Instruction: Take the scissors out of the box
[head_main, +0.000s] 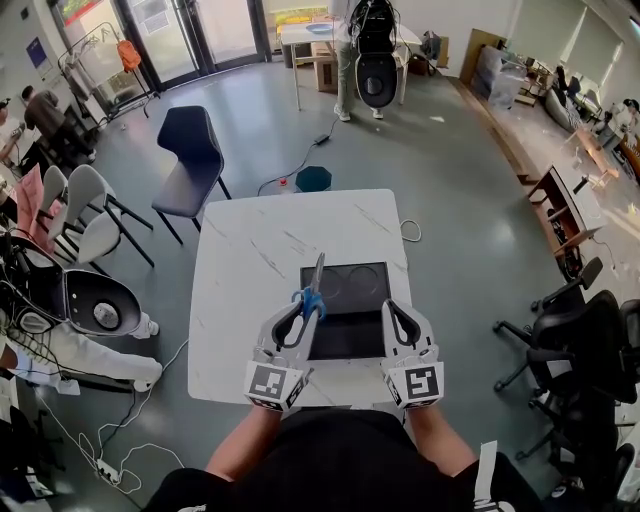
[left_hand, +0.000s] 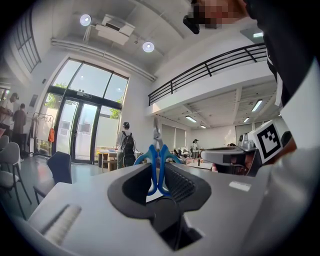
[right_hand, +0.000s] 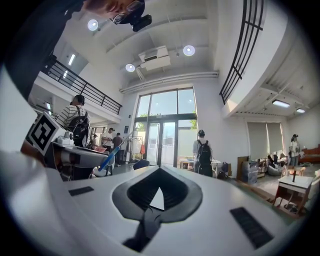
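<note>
Since left tool grips blue-handled steel scissors by handles, blades look clear of flat black box, frame ctr; right tool clenched, empty.

At the centre of the head view the box lies on the table, toward its right side. The scissors stand over the box's left edge, between the left gripper's jaws, blades toward the frame's top. The right gripper sits at the box's lower right corner. A chair stands beyond the table's upper left corner.
</note>
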